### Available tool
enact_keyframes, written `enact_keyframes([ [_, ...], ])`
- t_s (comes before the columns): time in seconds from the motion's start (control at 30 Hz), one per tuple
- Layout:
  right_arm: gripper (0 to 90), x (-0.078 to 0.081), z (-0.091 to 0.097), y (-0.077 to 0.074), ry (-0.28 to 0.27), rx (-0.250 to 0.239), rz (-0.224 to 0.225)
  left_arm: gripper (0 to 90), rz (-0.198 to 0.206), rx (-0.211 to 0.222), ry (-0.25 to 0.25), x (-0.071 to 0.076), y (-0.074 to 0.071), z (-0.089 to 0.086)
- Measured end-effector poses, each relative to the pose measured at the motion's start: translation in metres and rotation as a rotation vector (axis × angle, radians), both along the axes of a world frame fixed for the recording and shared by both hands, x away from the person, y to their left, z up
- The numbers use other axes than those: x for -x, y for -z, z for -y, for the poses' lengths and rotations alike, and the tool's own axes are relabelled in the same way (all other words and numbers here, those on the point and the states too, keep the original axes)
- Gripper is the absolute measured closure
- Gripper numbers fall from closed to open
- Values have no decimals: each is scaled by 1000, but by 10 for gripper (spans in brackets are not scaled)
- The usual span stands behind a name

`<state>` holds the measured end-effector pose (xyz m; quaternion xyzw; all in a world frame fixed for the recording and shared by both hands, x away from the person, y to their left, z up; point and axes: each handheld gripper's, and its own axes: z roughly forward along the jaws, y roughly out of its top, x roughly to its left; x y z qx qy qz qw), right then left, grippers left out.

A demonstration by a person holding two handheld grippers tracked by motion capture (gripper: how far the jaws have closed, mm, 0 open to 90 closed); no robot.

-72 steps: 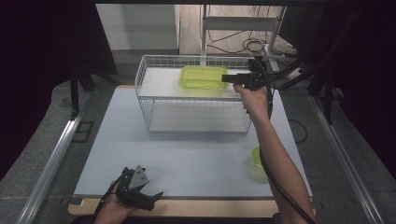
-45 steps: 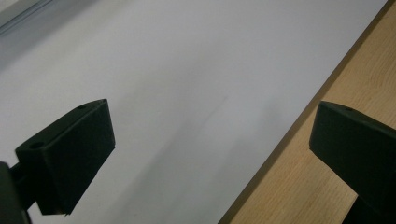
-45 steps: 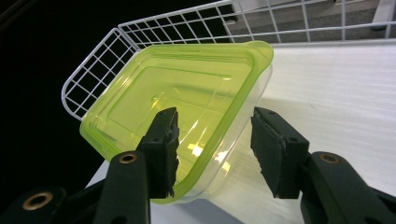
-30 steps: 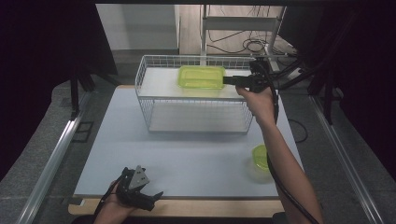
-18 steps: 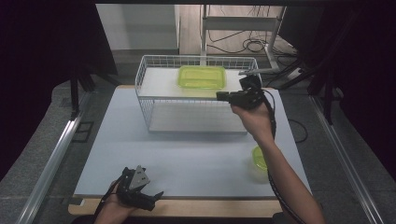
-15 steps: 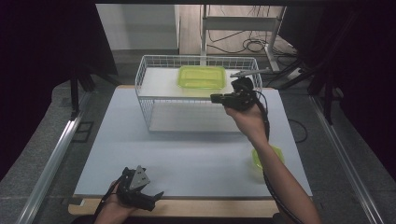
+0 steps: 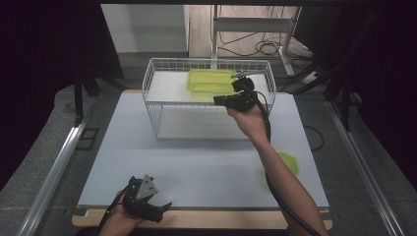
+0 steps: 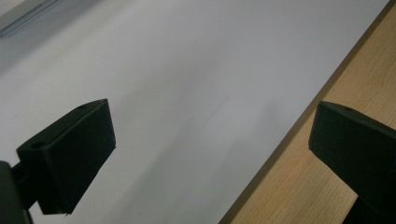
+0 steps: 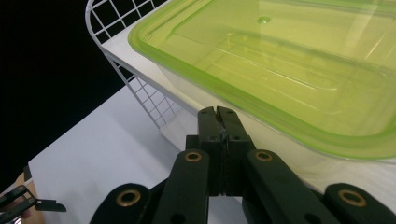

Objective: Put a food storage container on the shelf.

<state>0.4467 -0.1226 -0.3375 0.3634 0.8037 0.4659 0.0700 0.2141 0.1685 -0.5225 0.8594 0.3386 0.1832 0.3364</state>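
Two handheld grippers at a table bearing a wire basket and a green container.

Nearest, the left gripper (image 7: 147, 204) rests at the table's front edge, jaws spread wide with nothing between them, above the white mat (image 7: 196, 167) and wooden border (image 8: 327, 186). Farther off, the right gripper (image 7: 221, 100) sits at the wire basket (image 7: 157, 105), jaws pressed together and empty, just beside the green container (image 7: 209, 81) lying inside the basket. A green lid (image 7: 290, 162) lies on the mat near the right forearm.

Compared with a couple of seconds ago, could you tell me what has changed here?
The right gripper let go of the green container, left in the wire basket, drew back toward the person and closed empty. The left gripper stayed at the near table edge, open.
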Motion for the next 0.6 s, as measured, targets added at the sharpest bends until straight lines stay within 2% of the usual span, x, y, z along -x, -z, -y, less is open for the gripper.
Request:
enact_keyframes([
  [0.33, 889, -5, -2, -1, 3, 0, -6, 4, -2, 0, 0, 0, 0, 0],
  [0.6, 885, -5, -16, 1, -30, 5, -7, 4, -4, -1, -1, 0, 1, 0],
])
